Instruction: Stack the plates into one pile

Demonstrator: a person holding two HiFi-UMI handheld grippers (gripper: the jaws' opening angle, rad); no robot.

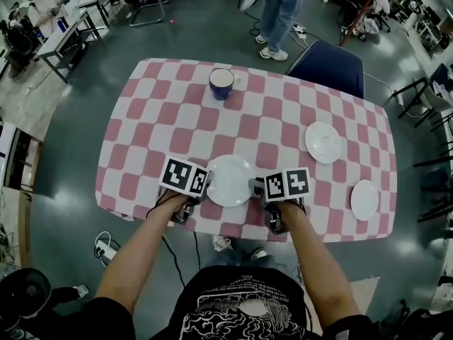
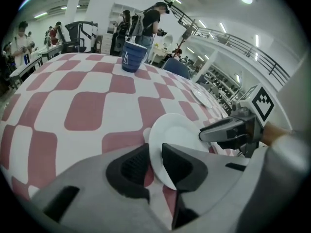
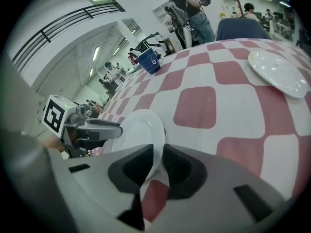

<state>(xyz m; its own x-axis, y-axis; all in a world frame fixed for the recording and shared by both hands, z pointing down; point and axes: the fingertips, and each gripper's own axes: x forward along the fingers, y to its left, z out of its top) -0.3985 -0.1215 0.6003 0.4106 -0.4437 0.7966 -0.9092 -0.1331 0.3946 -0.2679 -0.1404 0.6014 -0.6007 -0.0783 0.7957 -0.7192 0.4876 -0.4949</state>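
A white plate sits near the front edge of the checkered table, with a gripper on either side. My left gripper is shut on its left rim, and the left gripper view shows the rim pinched between the dark pads. My right gripper is shut on the opposite rim, where the plate sits between its pads. Two more white plates lie to the right, one further back and one near the right corner. Whether the held plate is off the cloth I cannot tell.
A blue cup stands at the back middle of the table. A dark blue chair is behind the far right edge, and a person stands beyond it. Desks and seated people are at the far left.
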